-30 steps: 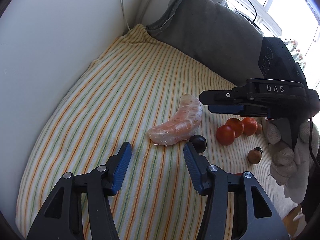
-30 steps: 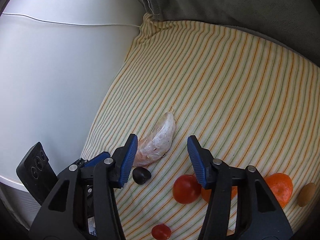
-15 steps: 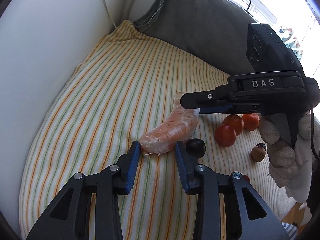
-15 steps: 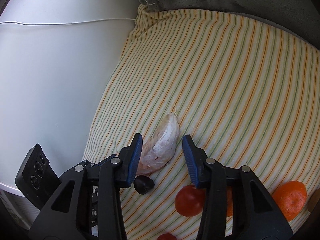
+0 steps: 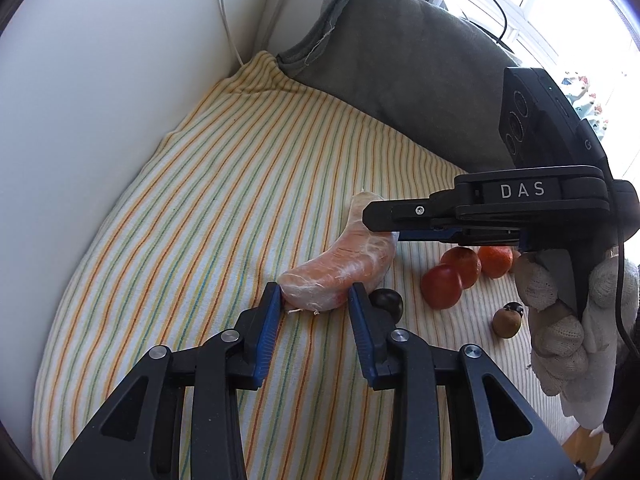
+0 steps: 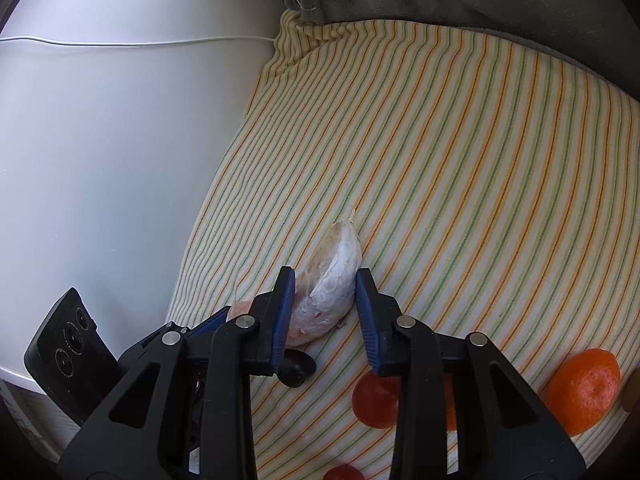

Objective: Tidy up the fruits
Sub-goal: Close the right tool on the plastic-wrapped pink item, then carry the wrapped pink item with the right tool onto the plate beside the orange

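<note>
The curved wrapped fruit lies on the striped cushion. Left gripper jaws bracket its near end, right gripper jaws its far end; both sets apart, contact uncertain. Its long axis runs between them.

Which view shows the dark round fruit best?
The left wrist view: the dark fruit lies nearly whole beside the wrapped fruit, only its left edge hidden. In the right wrist view a finger covers its upper half.
</note>
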